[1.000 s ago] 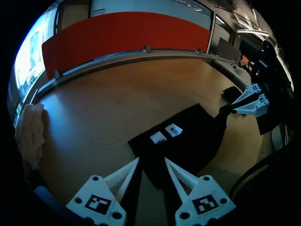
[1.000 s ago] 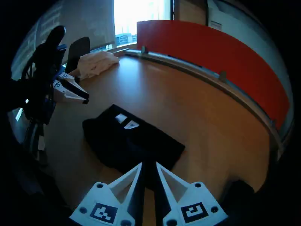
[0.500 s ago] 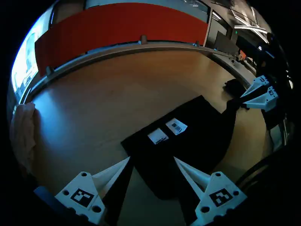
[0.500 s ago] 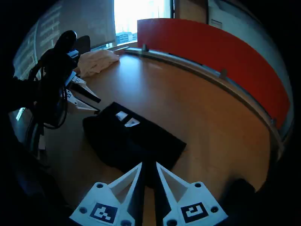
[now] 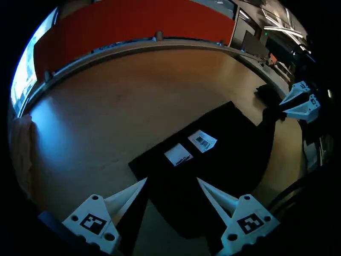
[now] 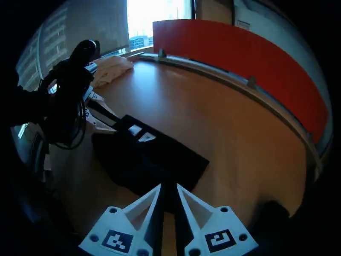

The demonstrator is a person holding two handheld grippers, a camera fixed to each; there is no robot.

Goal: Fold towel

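Towel (image 5: 221,145), black with two white labels (image 5: 178,154) on its upper face, lay on the wooden table (image 5: 106,111), in the lower middle of the left gripper view and just left of centre in the right gripper view. The right gripper (image 6: 169,185) had its jaws pinched almost together on the towel's near edge, dark cloth filling the thin gap between them, and that end looked drawn up off the table. The left gripper (image 5: 171,180) stood with jaws wide apart and held nothing, the towel's other end lying between and just ahead of its fingers. The step in hand seemed to be taking hold of both ends for a fold, with one end caught. The next move probably called for the left jaws to drop onto the edge and close, level with the other side, so the cloth would lift evenly. A red partition (image 5: 128,21) ran behind the table, and a pale cloth (image 6: 108,68) lay at the upper left.
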